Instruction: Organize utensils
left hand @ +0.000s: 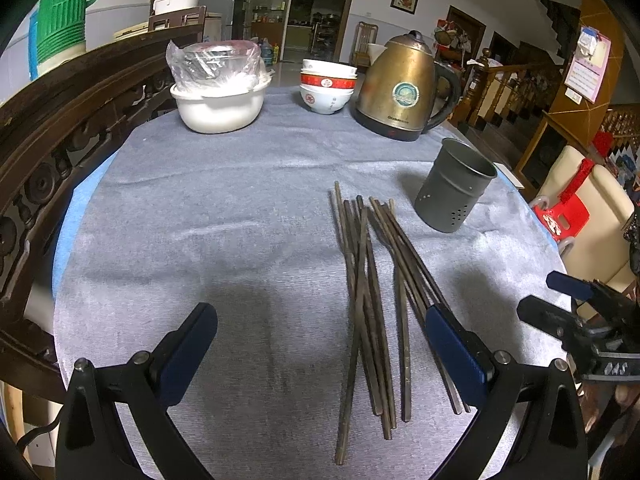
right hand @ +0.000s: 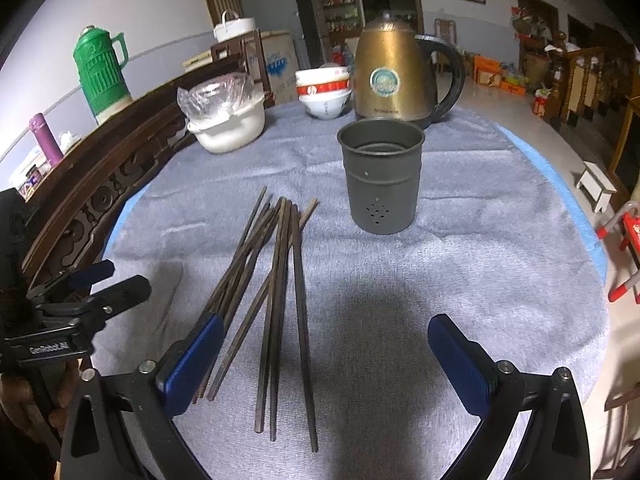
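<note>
Several dark chopsticks (left hand: 372,304) lie in a loose pile on the grey cloth, also visible in the right wrist view as chopsticks (right hand: 276,292). A grey metal utensil holder (left hand: 454,186) with drain holes stands upright behind them; in the right wrist view the holder (right hand: 382,176) looks hollow with nothing inside. My left gripper (left hand: 320,344) is open above the cloth, its right finger over the pile's near ends. My right gripper (right hand: 326,356) is open, with its left finger over the pile. Nothing is held by either one.
At the back stand a brass kettle (left hand: 400,88), stacked bowls (left hand: 327,86) and a white pot (left hand: 220,100) with a plastic-wrapped bowl. A carved wooden rail (left hand: 52,140) borders the left. The round table's edge (right hand: 560,176) drops off on the right.
</note>
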